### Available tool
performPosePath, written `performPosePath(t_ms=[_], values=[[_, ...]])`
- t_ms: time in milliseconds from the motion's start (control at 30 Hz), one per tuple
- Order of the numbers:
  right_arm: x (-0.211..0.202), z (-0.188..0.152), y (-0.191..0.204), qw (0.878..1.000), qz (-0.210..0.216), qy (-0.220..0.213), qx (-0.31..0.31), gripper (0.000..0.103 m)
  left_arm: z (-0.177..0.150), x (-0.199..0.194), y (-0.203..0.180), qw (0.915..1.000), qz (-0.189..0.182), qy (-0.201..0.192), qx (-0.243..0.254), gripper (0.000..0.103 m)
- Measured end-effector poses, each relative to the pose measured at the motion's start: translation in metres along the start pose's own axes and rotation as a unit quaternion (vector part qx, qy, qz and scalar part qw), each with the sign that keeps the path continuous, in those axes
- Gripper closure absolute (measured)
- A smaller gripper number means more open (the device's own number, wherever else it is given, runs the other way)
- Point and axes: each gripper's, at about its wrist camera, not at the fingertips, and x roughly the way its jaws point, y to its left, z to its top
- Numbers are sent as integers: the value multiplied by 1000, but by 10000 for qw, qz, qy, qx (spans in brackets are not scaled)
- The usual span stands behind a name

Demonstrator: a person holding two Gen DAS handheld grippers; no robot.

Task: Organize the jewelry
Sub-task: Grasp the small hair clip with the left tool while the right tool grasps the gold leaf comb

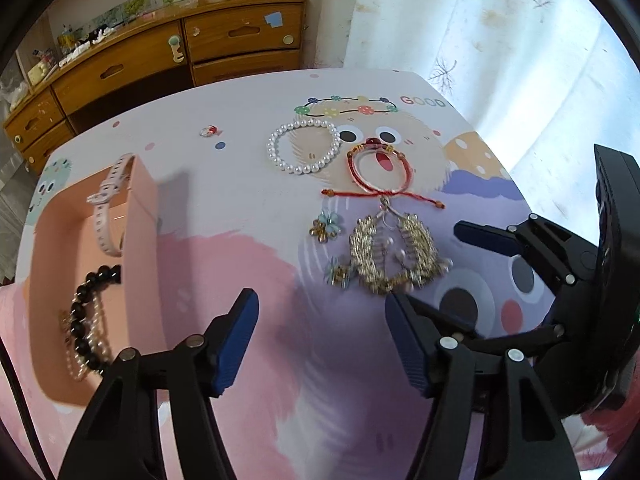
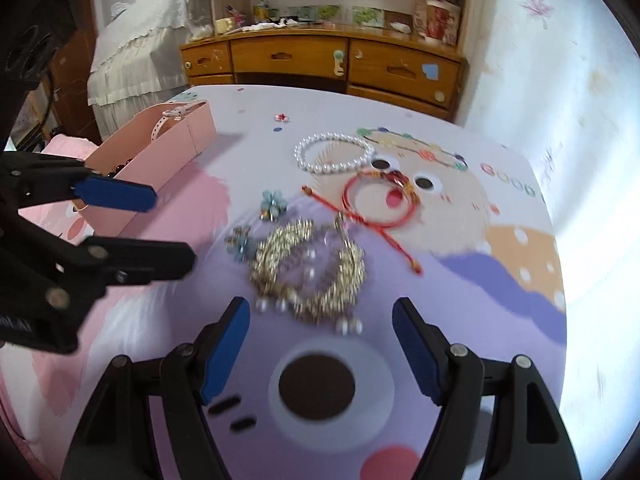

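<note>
My left gripper (image 1: 320, 344) hangs over the cartoon-print table (image 1: 240, 208), jaws spread, nothing between them. My right gripper (image 2: 320, 344) likewise released, just short of the gold earrings (image 2: 308, 268). Beyond them lie the red cord bracelet (image 2: 380, 204) and pearl bracelet (image 2: 334, 152), apart. Flower studs (image 1: 326, 226) sit beside the earrings. Pink box (image 1: 140, 200) at left holds a white watch (image 1: 106, 204) and black bead bracelet (image 1: 86, 312).

The cartoon tablecloth (image 1: 248, 208) bears the printed word "GOOD" (image 1: 423, 101).
</note>
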Motion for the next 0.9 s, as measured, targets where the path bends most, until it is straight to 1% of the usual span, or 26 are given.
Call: performPosePath(t_ms=[200, 333, 367, 400, 433, 467, 500, 533, 567, 700, 733, 767, 900], values=[[18, 9, 1, 9997, 104, 54, -232, 28, 13, 20, -6, 9998, 90, -8, 155, 52], [22, 12, 1, 9993, 199, 39, -328, 27, 15, 29, -9, 9996, 147, 91, 239, 53], [22, 13, 1, 9992, 215, 31, -330, 27, 15, 32, -9, 9994, 186, 145, 269, 55], [23, 13, 0, 9992, 249, 38, -324, 27, 14, 34, -10, 9993, 193, 175, 286, 63], [23, 12, 0, 9991, 281, 39, -308, 27, 14, 36, -10, 9991, 198, 214, 296, 66], [23, 13, -1, 9991, 291, 30, -322, 27, 13, 39, -9, 9990, 200, 269, 289, 72], [23, 12, 0, 9990, 296, 17, -345, 27, 13, 40, -9, 9991, 172, 289, 273, 82], [23, 12, 0, 9989, 303, 15, -348, 27, 12, 41, -10, 9991, 147, 300, 263, 88], [23, 12, 0, 9989, 305, 12, -348, 27, 12, 41, -10, 9992, 145, 277, 253, 89], [23, 12, 1, 9989, 313, 2, -362, 28, 13, 38, -10, 9995, 139, 179, 224, 89], [23, 12, 1, 9988, 315, -13, -371, 34, 13, 37, -10, 9995, 146, 175, 202, 89], [22, 12, 1, 9988, 314, -13, -367, 35, 13, 36, -9, 9996, 157, 170, 179, 89], [23, 13, 1, 9989, 302, 22, -348, 35, 12, 30, -7, 9997, 206, 104, 123, 89]])
